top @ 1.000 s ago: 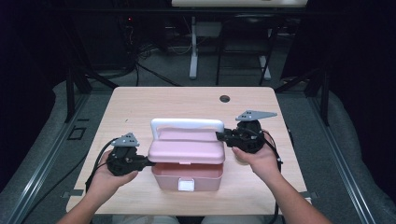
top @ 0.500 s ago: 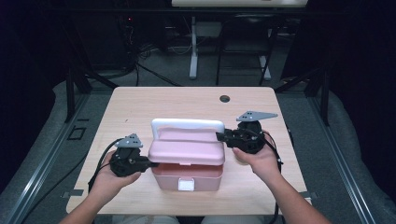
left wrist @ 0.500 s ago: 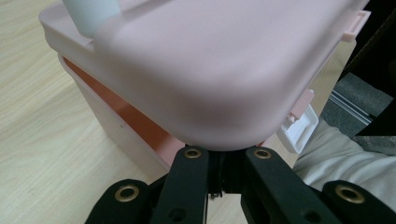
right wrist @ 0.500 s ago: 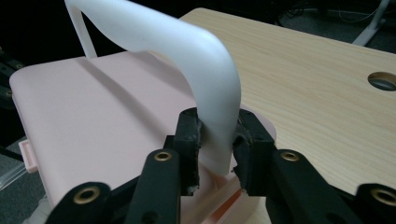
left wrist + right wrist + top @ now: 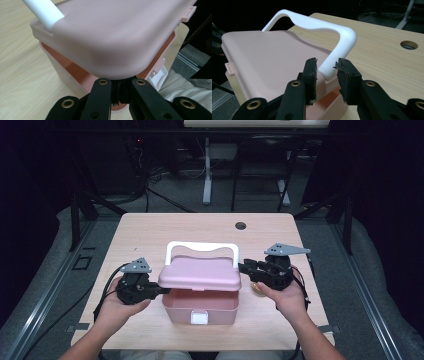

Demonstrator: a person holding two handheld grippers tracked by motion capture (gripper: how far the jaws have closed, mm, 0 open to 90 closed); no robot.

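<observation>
At nine o'clock of the pink box (image 5: 200, 307), its raised lid (image 5: 199, 274) is clamped by the left gripper (image 5: 156, 291); the white handle (image 5: 201, 247) is straddled (apparently untouched) by the right gripper (image 5: 243, 267), whose jaws have just been opening.

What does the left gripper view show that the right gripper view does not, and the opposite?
Left gripper view: the left tool shut on a corner of the pink plastic lid, the inner wall of the open pink box, and its white front latch. Right gripper view: the right tool, whose jaws have just been opening, astride the white arched handle; a round hole in the light wooden table. Both: lid, handle, table.
</observation>
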